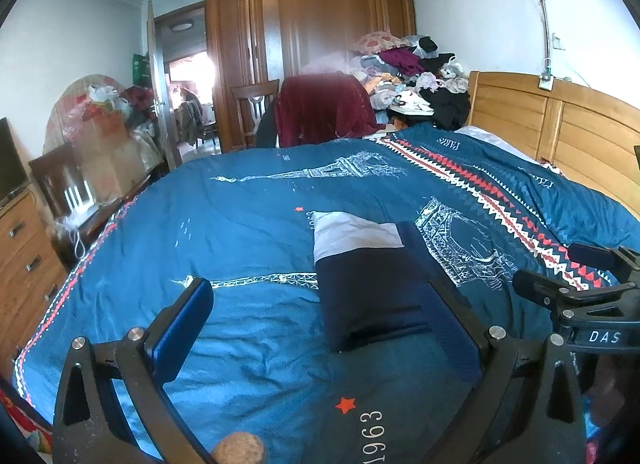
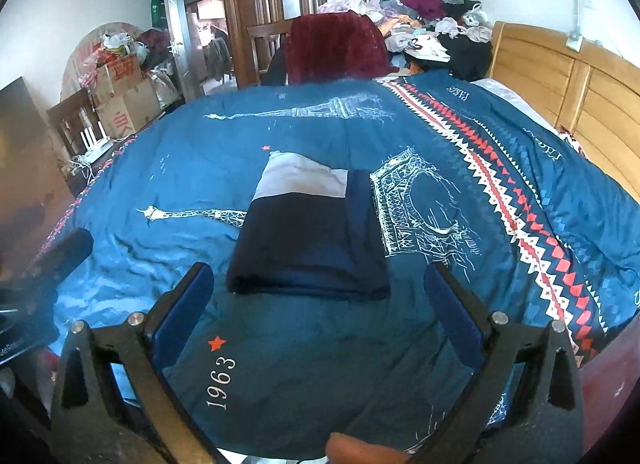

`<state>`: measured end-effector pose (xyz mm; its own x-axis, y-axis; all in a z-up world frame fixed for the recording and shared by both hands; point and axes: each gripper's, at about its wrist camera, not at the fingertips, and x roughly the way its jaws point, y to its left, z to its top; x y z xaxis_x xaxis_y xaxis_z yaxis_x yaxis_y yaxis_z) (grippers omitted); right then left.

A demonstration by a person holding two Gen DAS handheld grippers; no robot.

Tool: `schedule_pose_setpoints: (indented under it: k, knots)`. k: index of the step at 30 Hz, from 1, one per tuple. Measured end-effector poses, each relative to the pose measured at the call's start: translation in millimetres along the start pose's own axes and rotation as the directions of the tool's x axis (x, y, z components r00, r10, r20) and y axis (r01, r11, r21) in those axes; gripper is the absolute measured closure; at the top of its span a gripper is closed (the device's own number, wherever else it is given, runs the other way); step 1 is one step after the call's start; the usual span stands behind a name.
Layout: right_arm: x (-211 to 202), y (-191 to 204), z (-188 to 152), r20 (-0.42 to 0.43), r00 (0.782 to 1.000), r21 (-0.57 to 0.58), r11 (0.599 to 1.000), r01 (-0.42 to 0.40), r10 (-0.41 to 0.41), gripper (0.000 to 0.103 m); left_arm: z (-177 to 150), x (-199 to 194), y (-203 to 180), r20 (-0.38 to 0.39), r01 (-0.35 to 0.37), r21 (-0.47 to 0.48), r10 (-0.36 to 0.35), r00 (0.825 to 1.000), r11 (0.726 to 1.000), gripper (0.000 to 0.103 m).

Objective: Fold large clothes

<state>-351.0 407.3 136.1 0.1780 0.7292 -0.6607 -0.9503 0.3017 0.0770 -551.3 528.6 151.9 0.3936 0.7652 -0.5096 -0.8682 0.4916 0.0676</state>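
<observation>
A folded garment (image 1: 366,284) (image 2: 310,242), dark navy with a white far end, lies in a neat rectangle on the blue quilt (image 1: 248,223) (image 2: 320,348). My left gripper (image 1: 320,300) is open just short of the bundle's near left corner, nothing between its blue pads. My right gripper (image 2: 320,284) is also open, hovering in front of the bundle's near edge and holding nothing. In the left wrist view the right gripper (image 1: 576,284) shows at the right edge. A dark part of the left gripper (image 2: 60,256) shows at the left edge of the right wrist view.
The bed's wooden headboard (image 1: 560,131) (image 2: 580,103) rises on the right. Behind the bed stand a chair draped in maroon cloth (image 1: 320,107) (image 2: 336,47), a heap of clothes (image 1: 412,71) (image 2: 420,19) and a wardrobe (image 1: 308,31). A dresser (image 1: 24,264) and boxes (image 2: 120,99) line the left side.
</observation>
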Motion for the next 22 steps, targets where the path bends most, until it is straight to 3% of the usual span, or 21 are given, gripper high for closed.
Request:
schedule_pose_setpoints:
  k: [22]
  knots:
    - [8.4,-1.4,6.6,0.0,1.0,-0.008,1.0,-0.02,0.02,0.0,-4.2,2.1,0.7,-0.003,-0.001,-0.002,0.001,1.0,1.0,0.0]
